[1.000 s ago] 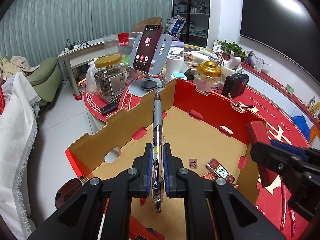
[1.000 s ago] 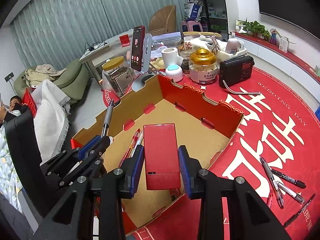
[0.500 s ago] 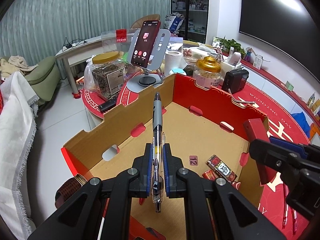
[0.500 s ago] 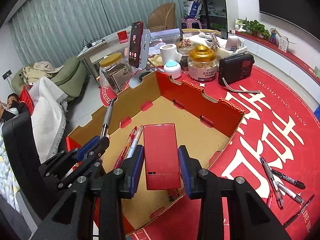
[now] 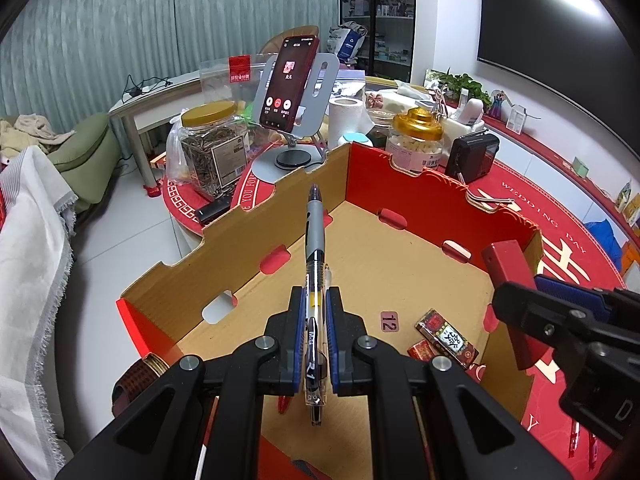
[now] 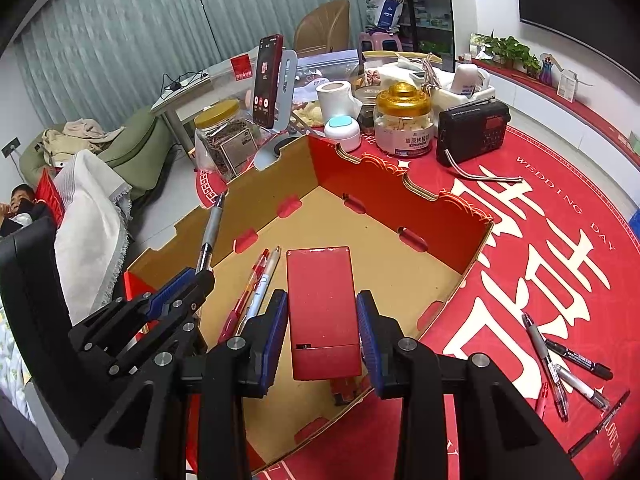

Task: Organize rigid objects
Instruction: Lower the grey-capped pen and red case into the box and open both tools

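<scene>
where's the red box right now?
The red box is clamped in the right gripper, held over the near part of the cardboard tray. In the right wrist view, two pens lie on the tray floor just left of it.

1. A grey-and-clear pen (image 5: 315, 280) is clamped in the left jaws, tip pointing forward over the cardboard box (image 5: 248, 248).
2. A flat red box (image 6: 322, 312) is held between the right jaws, above the cardboard box's floor.
3. Loose pens (image 6: 560, 364) lie on the red worktop.
</scene>
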The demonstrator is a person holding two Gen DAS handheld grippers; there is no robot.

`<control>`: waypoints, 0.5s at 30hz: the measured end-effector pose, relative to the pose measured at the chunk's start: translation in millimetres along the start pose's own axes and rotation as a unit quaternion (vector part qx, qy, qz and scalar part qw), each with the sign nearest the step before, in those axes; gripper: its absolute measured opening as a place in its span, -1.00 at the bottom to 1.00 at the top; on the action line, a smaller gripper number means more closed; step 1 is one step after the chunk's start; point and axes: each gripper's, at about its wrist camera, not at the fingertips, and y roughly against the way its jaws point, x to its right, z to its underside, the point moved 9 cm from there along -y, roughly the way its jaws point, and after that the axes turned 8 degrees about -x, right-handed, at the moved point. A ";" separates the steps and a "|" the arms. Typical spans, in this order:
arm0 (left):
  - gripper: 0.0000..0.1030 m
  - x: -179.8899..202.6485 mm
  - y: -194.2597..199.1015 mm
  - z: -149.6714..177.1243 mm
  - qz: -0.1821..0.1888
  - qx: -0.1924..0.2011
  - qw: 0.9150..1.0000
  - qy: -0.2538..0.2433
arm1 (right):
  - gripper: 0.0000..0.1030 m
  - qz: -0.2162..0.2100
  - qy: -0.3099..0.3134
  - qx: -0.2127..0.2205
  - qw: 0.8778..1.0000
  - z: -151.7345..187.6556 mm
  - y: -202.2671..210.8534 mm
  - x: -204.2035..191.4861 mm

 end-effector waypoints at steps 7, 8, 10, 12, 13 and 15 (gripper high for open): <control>-0.80 3.0 -5.4 -0.3 -0.001 -0.005 1.000 -0.005 | -0.29 0.004 -0.003 -0.005 1.000 -1.1 -6.1 4.2; -0.80 3.3 -6.4 -0.4 -0.001 -0.007 1.000 -0.006 | -0.29 0.004 -0.003 -0.006 1.000 -1.1 -7.5 5.0; -0.80 4.1 -8.5 -0.4 -0.001 -0.011 1.000 -0.007 | -0.29 0.006 -0.004 -0.009 1.000 -0.6 -9.9 7.1; -0.80 5.7 -11.5 0.0 -0.001 -0.015 1.000 -0.010 | -0.29 0.007 -0.005 -0.013 1.000 0.2 -13.2 9.6; -0.80 6.2 -13.1 0.2 -0.002 -0.018 1.000 -0.011 | -0.29 0.008 -0.007 -0.015 1.000 0.9 -15.1 10.9; -0.80 7.1 -15.3 1.0 -0.001 -0.022 1.000 -0.012 | -0.29 0.008 -0.010 -0.018 1.000 2.2 -18.2 13.0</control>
